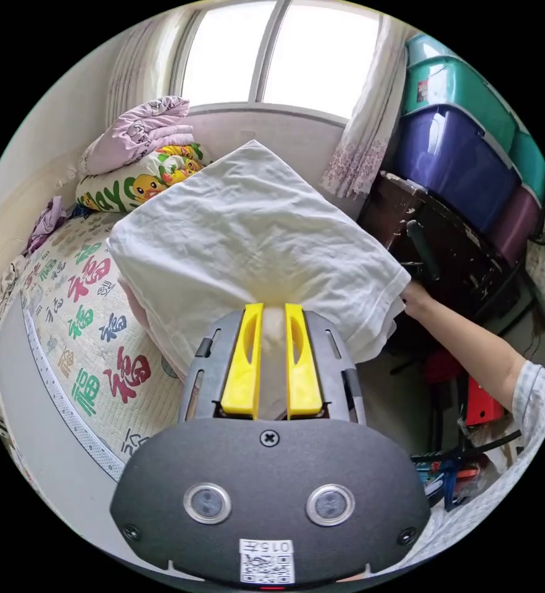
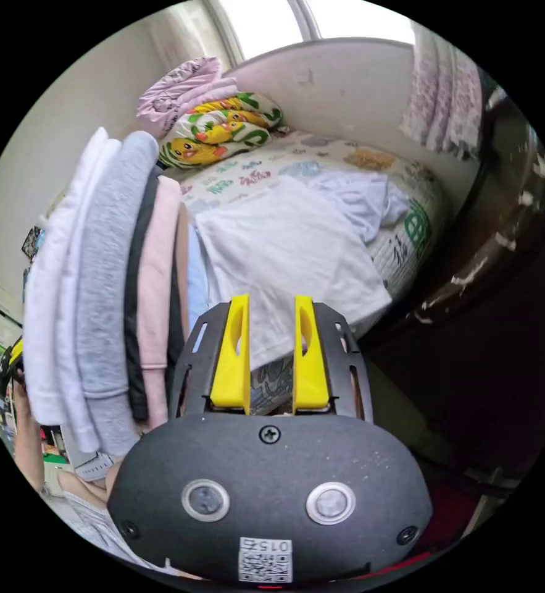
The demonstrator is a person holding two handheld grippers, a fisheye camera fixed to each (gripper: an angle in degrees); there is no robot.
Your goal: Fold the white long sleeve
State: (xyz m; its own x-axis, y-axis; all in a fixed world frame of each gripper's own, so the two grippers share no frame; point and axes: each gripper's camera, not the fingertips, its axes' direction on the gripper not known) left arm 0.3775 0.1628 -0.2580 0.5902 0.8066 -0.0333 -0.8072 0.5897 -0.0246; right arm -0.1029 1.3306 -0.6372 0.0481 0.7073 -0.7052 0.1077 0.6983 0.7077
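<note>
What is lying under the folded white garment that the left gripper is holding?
Under the folded white garment, a pink edge of another folded piece peeks out, above the printed mat. The rest beneath is covered, so I cannot tell more.

duck-print pillow (image 1: 133, 182) under a lilac quilt (image 1: 139, 130); stacked storage bins (image 1: 463, 142) beside the curtain (image 1: 371, 148).

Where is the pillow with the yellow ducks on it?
In the left gripper view the duck pillow lies at the far end of the bed under the window, beneath a folded lilac blanket and behind the lifted white garment.
</note>
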